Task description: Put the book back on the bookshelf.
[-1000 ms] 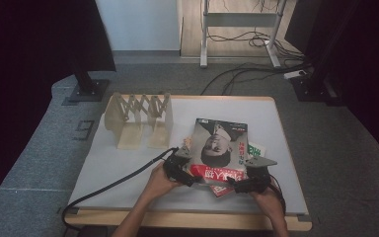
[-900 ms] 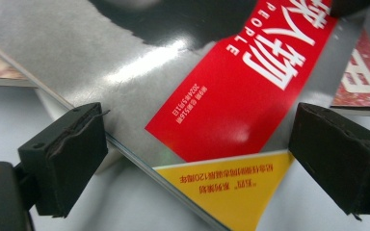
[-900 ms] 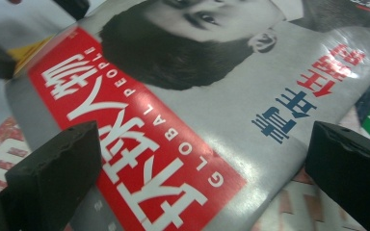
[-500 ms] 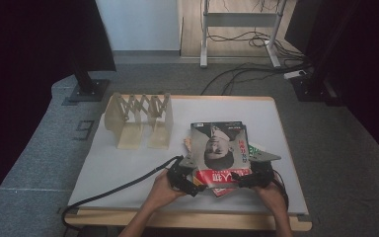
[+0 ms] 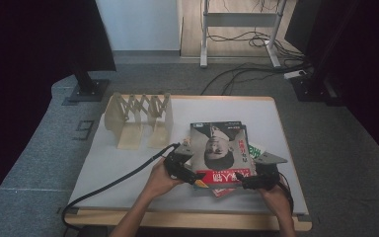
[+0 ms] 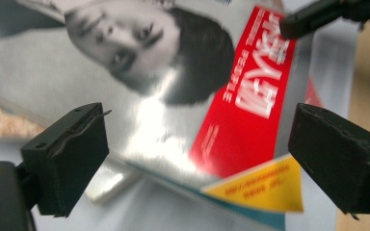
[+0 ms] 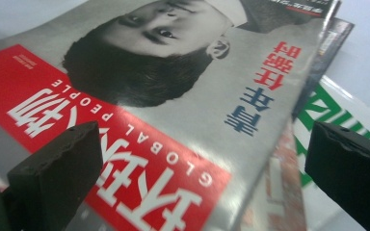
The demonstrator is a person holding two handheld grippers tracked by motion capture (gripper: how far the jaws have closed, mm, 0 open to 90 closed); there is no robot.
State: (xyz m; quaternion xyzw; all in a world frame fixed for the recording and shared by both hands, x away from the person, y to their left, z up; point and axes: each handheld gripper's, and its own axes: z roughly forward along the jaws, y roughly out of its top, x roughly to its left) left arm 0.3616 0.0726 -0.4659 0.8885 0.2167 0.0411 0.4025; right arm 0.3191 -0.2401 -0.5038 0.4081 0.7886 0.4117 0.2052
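A stack of magazines lies on the white table (image 5: pixel 123 163), right of its middle. The top magazine (image 5: pixel 220 148) shows a grey portrait and a red title band along its near edge. My left gripper (image 5: pixel 193 177) is at its near left corner, jaws open, with the cover (image 6: pixel 173 72) between and beyond them. At the near right corner is my right gripper (image 5: pixel 242 183), also open, looking across the same cover (image 7: pixel 173 96). Its jaw tip (image 6: pixel 313 17) appears in the left gripper view. A green-and-white magazine (image 7: pixel 337 115) sticks out underneath on the right.
A wooden accordion rack (image 5: pixel 138 116) stands at the back left of the table. The left gripper's black cable (image 5: pixel 118 180) trails off to the front left corner. The table's wooden front edge (image 5: pixel 187 219) is close behind both hands.
Both grippers have stayed at the near corners of the top magazine, with only small shifts of the hands. The jaws remain open.
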